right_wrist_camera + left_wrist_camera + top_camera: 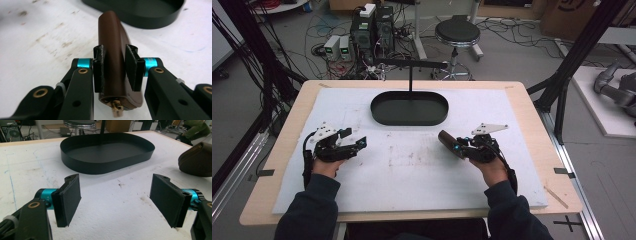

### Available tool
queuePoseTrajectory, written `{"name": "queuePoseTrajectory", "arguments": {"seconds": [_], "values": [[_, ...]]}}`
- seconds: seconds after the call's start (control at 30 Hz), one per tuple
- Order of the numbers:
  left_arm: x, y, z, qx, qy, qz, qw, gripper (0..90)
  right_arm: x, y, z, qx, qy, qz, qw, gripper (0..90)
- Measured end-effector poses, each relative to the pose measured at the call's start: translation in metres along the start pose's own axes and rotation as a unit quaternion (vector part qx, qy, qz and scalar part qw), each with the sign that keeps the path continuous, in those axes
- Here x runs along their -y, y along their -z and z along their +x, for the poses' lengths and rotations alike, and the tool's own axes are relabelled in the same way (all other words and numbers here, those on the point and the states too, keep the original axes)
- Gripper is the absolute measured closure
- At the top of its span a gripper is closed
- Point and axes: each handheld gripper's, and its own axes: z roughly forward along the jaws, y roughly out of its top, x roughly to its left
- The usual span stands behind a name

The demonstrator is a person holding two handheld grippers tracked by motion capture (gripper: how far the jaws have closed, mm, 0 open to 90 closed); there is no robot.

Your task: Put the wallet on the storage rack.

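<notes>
brown pouch (112, 57) is in my right gripper (115, 67), jaws clamped on its two long sides about midway along. looks like a leather case with a zip: brass pull hangs out at the near end, just under the jaws, and the far end sticks out well past them toward the black tray (140, 15). in the high view the pouch (447, 141) sits just ahead of my right gripper (460, 146); looks lifted clear of the white mat (412, 165), can't be sure.

step in hand, my read: pickup done, now the carry to the tray. next move wants the pouch kept above the tray's wall, brought over the floor of it, then lowered before the jaws let go. grip is across the narrow width, so the long end could swing or sag if i tilt.

left gripper (116, 200): jaws wide apart, nothing between them, just bare mat. tray (82, 165) lies straight ahead of them, near; pouch (197, 160) is off to their right.

tray: oval, low wall, nothing in it that i can see. a thin post (410, 80) with a crossbar rises at its far edge. counter (532, 100) carries mat and tray.
</notes>
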Motion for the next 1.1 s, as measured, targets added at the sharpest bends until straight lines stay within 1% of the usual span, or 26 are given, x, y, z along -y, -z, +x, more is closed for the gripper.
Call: {"name": "queuePoseTrajectory", "arguments": {"seconds": [0.03, 0.07, 0.1, 0.13, 0.17, 0.23, 0.3, 0.37, 0.43, 0.53, 0.67, 0.7, 0.73, 0.87, 0.97, 1.0, 1.03, 1.1], "values": [[0.000, 0.000, 0.000, 0.000, 0.000, 0.000, 1.0000, 24.6, 0.000, 0.000, 0.000, 0.000, 0.000, 0.000, 1.0000, 70.9], [0.000, 0.000, 0.000, 0.000, 0.000, 0.000, 1.0000, 24.6, 0.000, 0.003, -0.002, 0.023, -0.003, -0.010, 0.9997, 68.6], [0.000, 0.000, 0.000, 0.000, 0.000, 0.000, 1.0000, 24.6, 0.000, 0.004, -0.004, 0.033, -0.009, -0.016, 0.9993, 68.0], [0.000, 0.000, 0.000, 0.000, 0.000, 0.000, 1.0000, 24.6, 0.000, 0.004, -0.004, 0.033, -0.009, -0.016, 0.9993, 68.0], [0.000, 0.000, 0.000, 0.000, 0.000, 0.000, 1.0000, 24.6, 0.001, 0.005, -0.006, 0.041, -0.016, -0.020, 0.9988, 67.8], [0.000, 0.000, 0.000, 0.000, -0.001, 0.001, 1.0000, 24.6, 0.002, 0.006, -0.009, 0.056, -0.021, -0.023, 0.9980, 67.4], [0.000, 0.000, 0.000, 0.001, 0.000, 0.002, 1.0000, 24.7, 0.003, 0.007, -0.011, 0.053, -0.025, -0.025, 0.9980, 67.1], [0.000, 0.000, 0.000, 0.001, -0.001, 0.002, 1.0000, 24.7, 0.003, 0.007, -0.011, 0.057, -0.020, -0.029, 0.9977, 66.0], [0.000, 0.000, 0.000, 0.000, -0.001, 0.001, 1.0000, 24.7, 0.003, 0.007, -0.011, 0.064, -0.018, -0.032, 0.9973, 62.8], [0.000, 0.000, 0.000, 0.001, -0.001, 0.002, 1.0000, 24.7, 0.003, 0.007, -0.011, 0.068, -0.017, -0.035, 0.9969, 58.8], [0.000, 0.000, 0.000, 0.000, -0.001, 0.001, 1.0000, 24.7, 0.004, 0.008, -0.011, 0.066, -0.018, -0.040, 0.9969, 53.8], [0.000, 0.000, 0.000, 0.000, -0.001, 0.001, 1.0000, 24.7, 0.004, 0.008, -0.011, 0.066, -0.018, -0.040, 0.9969, 53.8], [0.000, 0.000, 0.000, 0.000, 0.000, 0.001, 1.0000, 24.7, 0.003, 0.008, -0.011, 0.067, -0.013, -0.046, 0.9966, 53.2], [0.000, 0.000, 0.000, 0.000, -0.001, 0.001, 1.0000, 24.7, 0.003, 0.009, -0.009, 0.069, -0.011, -0.050, 0.9963, 52.0], [0.000, 0.000, -0.001, 0.001, -0.001, 0.001, 1.0000, 24.7, 0.003, 0.010, -0.008, 0.066, -0.001, -0.059, 0.9961, 46.9], [0.000, 0.000, 0.000, 0.000, 0.000, 0.000, 1.0000, 24.7, 0.004, 0.011, -0.007, 0.068, 0.005, -0.063, 0.9957, 43.9], [0.000, 0.000, 0.000, 0.001, 0.000, 0.000, 1.0000, 24.7, 0.004, 0.011, -0.007, 0.068, 0.005, -0.063, 0.9957, 43.9], [0.000, 0.000, 0.000, 0.001, 0.000, 0.000, 1.0000, 24.7, 0.004, 0.011, -0.006, 0.072, 0.022, -0.074, 0.9944, 37.3]]}}
